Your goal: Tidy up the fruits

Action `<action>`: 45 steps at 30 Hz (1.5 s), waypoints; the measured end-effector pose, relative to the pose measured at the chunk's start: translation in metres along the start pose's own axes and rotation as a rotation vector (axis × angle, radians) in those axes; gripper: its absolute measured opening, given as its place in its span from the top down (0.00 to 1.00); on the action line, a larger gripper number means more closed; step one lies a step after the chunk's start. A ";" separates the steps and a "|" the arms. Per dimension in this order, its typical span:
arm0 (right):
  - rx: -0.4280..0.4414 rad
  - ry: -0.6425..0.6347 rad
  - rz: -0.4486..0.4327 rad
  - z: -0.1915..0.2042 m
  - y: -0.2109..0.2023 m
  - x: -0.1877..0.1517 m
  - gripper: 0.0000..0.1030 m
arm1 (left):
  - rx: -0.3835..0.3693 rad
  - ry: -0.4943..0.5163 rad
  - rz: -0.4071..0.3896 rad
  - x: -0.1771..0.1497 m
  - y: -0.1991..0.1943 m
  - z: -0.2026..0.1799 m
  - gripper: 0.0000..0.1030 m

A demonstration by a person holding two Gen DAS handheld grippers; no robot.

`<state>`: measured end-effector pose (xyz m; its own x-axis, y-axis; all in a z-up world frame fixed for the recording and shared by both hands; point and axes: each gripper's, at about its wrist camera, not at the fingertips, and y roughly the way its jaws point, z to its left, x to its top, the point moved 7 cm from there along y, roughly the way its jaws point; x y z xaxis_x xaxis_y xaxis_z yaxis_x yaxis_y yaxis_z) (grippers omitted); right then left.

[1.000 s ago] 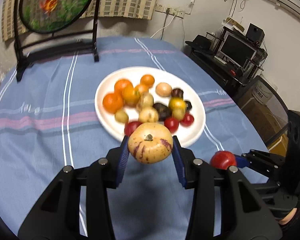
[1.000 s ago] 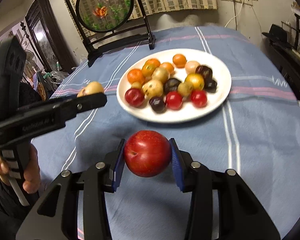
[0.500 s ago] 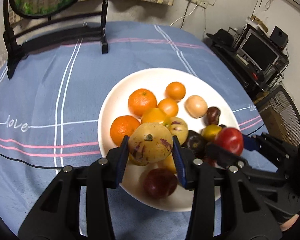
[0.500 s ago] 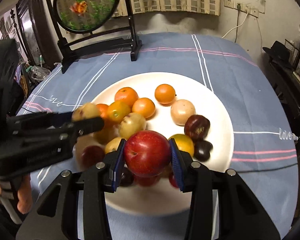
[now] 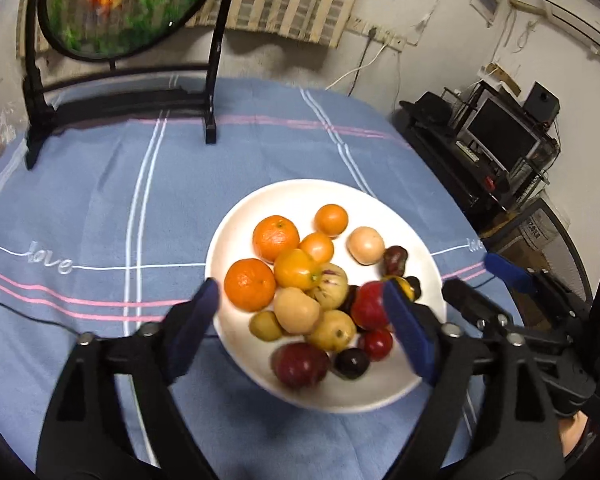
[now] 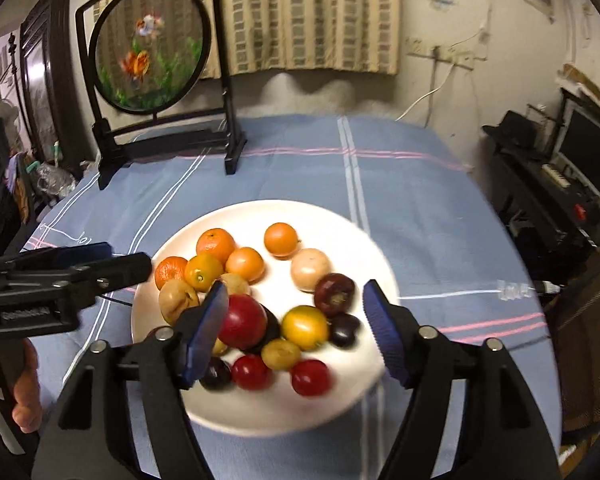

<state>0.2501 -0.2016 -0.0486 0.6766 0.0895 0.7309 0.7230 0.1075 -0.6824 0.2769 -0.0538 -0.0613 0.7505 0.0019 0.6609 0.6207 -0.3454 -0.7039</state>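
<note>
Moved: both grippers carried fruit over the white plate; jaws have just been opening.
Left gripper: spread wide, empty; your yellow speckled fruit lies mid-pile.
Right gripper: wide, red apple freed, resting on plate's near side.
Count: two oranges, roughly nineteen fruits.
Why: gathering fruit together.

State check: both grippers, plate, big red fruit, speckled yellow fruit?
left gripper: open, jaws just opened, gripping nothing
right gripper: open, jaws just opened, gripping nothing
plate: holds fruit pile
red fruit: released, on pile
speckled yellow fruit: released, on pile
</note>
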 end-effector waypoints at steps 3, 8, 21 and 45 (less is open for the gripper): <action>-0.018 -0.047 0.022 0.003 -0.016 -0.021 0.01 | 0.042 0.035 -0.072 -0.010 -0.032 -0.010 0.02; -0.007 0.009 0.119 0.008 -0.029 -0.075 0.01 | 0.166 0.092 -0.142 -0.049 -0.077 -0.017 0.02; -0.058 0.047 0.120 0.019 -0.055 -0.098 0.01 | 0.232 0.095 -0.106 -0.101 -0.100 -0.016 0.02; -0.039 0.052 0.147 0.022 -0.054 -0.104 0.01 | 0.276 0.052 -0.086 -0.101 -0.100 -0.006 0.02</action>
<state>0.1373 -0.1946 -0.0871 0.7810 0.0504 0.6225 0.6199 0.0587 -0.7824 0.1374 -0.0255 -0.0563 0.6841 -0.0305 0.7288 0.7253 -0.0779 -0.6840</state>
